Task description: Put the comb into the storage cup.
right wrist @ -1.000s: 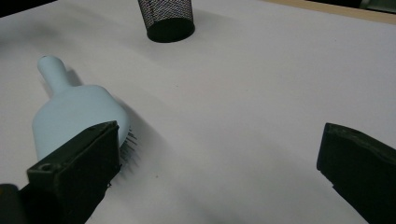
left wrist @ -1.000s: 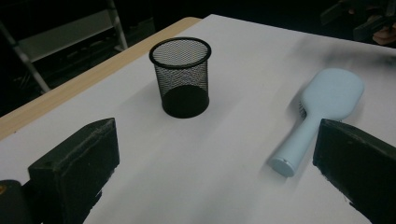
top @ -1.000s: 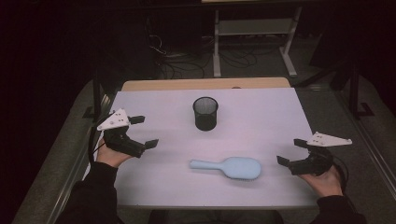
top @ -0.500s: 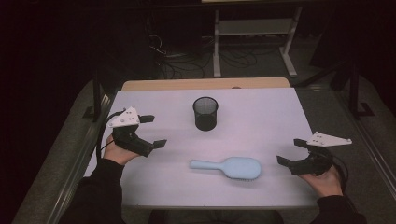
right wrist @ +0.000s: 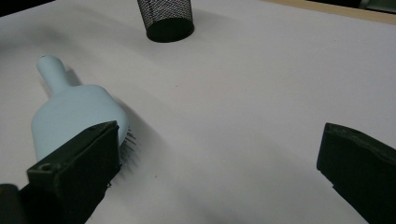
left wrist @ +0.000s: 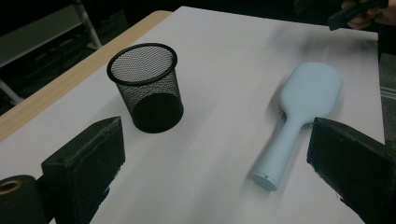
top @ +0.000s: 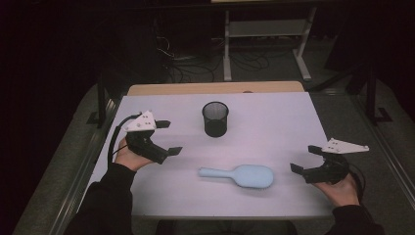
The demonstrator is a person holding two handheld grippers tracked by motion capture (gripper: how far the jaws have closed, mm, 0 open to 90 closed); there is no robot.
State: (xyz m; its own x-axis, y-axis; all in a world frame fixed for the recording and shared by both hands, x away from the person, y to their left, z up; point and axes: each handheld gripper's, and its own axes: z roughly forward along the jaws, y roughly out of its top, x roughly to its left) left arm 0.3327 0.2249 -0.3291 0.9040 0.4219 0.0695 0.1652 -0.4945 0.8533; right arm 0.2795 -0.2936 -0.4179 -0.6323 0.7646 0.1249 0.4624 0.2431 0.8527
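High view: left gripper (top: 169, 137) nearer hairbrush (top: 238, 176) now.

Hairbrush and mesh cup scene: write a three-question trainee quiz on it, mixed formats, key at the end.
1. True or false: the light blue hairbrush lies bristles down on the table.
2. Which end of the hairbrush points toward the left gripper: A handle, B head?
3. Fill in: the black mesh cup stands ____, its opening facing up.

Key: 1 true; 2 A; 3 upright.
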